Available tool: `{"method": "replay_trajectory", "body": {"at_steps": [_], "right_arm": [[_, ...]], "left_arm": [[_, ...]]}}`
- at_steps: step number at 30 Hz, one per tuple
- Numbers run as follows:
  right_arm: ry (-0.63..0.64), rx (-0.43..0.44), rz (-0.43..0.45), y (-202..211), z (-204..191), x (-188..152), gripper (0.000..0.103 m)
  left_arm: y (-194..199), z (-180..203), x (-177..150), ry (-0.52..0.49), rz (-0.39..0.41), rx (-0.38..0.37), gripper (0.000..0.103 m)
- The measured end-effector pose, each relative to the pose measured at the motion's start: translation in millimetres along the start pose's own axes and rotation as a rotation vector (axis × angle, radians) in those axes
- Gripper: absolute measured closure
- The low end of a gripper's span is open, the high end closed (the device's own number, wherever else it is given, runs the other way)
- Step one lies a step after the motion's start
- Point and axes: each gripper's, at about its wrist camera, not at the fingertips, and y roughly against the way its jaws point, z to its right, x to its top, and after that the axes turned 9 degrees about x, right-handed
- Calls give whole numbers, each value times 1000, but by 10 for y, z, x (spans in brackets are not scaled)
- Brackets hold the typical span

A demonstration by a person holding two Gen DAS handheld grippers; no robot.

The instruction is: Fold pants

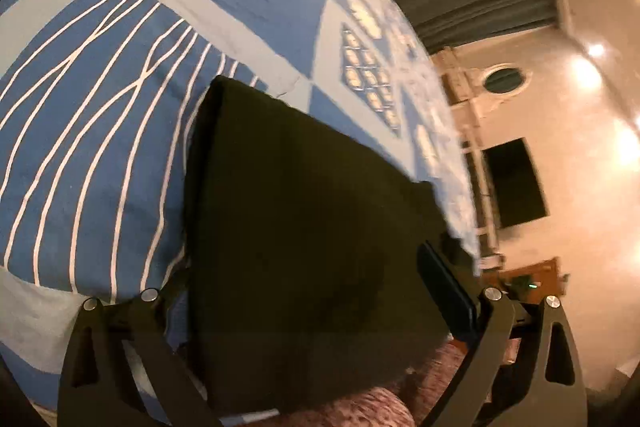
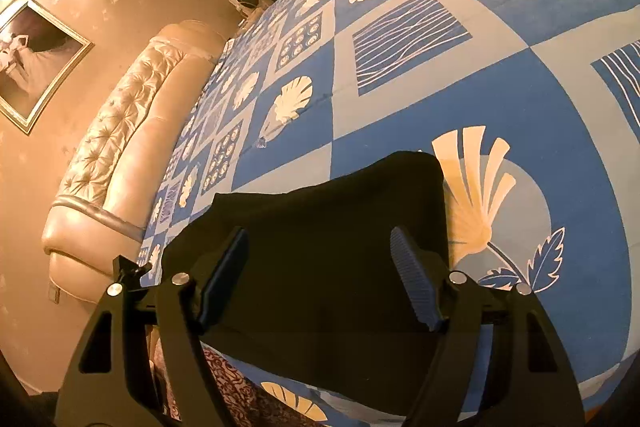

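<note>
Now the black pants (image 2: 320,227), already folded into a compact rectangle, lie flat on the blue patterned bedspread (image 2: 440,87) near its edge. Seen from the right wrist, the right gripper (image 2: 318,269) hangs over the near part of the pants with its jaws wide apart; the dark cloth fills the gap between the two fingers, but neither ribbed pad (image 2: 412,279) presses on it. Seen from the left wrist, the pants (image 1: 304,211) also lie between the fingers of the left gripper (image 1: 312,291). Its jaws stand far apart and hold nothing; one finger (image 1: 448,287) is near the edge of the fold, and the other is partly hidden behind the cloth. A tufted cream headboard (image 2: 120,155) stands at the far end of the bed.
</note>
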Motion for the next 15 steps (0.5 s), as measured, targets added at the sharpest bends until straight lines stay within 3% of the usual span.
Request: {"method": "replay_trajectory", "body": {"at_steps": [2,3,4,5,7,11,15], "right_arm": [[0,6,-4,0,-1,8,29],[1,6,-4,-5,5,1,29],[0,7,-2,-6,10,-3,29],[-1,9,-4,-13,19,-8,29],[-4,8,-4,-23,36,-14,29],[-4,4,4,-8,22,-16,29],[-1,-11,23,40,11,2,29]], "left_arm": [[-13,68,-27,-33,19,29,9],[-12,77,-41,-38,24,40,20],[-19,91,-64,-37,25,77,47],[-34,69,-81,-15,13,112,58],[-23,-17,-91,40,10,86,70],[56,27,-117,23,33,118,80],[237,264,-122,5,92,76,86]]}}
